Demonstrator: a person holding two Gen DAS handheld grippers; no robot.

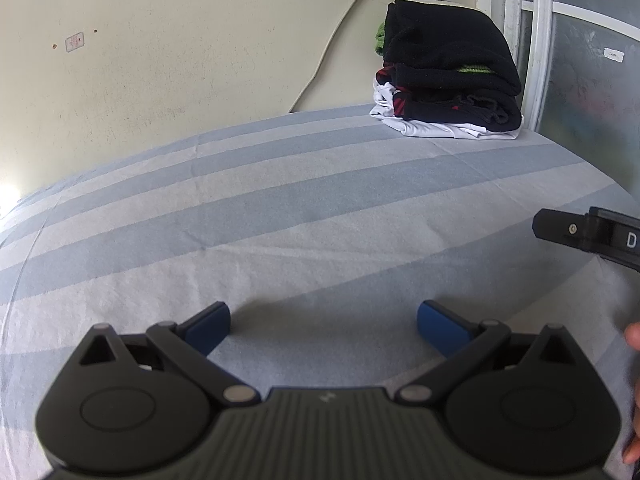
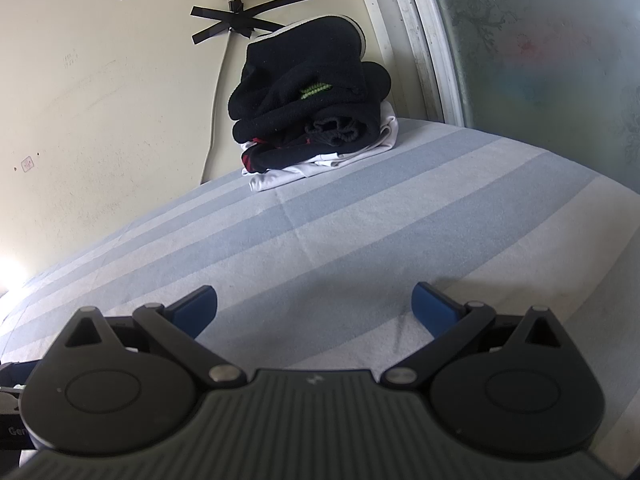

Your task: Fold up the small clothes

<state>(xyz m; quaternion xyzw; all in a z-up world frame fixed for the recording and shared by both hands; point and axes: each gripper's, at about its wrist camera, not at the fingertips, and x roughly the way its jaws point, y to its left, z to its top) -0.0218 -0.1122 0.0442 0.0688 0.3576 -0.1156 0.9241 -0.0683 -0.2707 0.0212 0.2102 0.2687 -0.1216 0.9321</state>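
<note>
A: Start at the tools. What are they doing?

B: The left gripper (image 1: 324, 320) has its blue pads spread wide with nothing between them, low over the striped bedsheet (image 1: 280, 216). The right gripper (image 2: 314, 306) is the same: wide apart, empty, only sheet beneath it.

A: So nothing is in hand. How far along does the folding look?

B: Far, I'd judge. A stack of folded clothes (image 2: 312, 116) sits at the far corner of the bed, against the wall (image 2: 100, 100) and beside the window frame (image 2: 416, 40): black pieces on top, a white one at the bottom. No loose garment shows on the sheet.

A: And relative to the grippers?

B: Well apart from both, ahead and to the right in the left view, ahead and near centre in the right. Whether more clothes wait out of frame, I can't tell.
</note>
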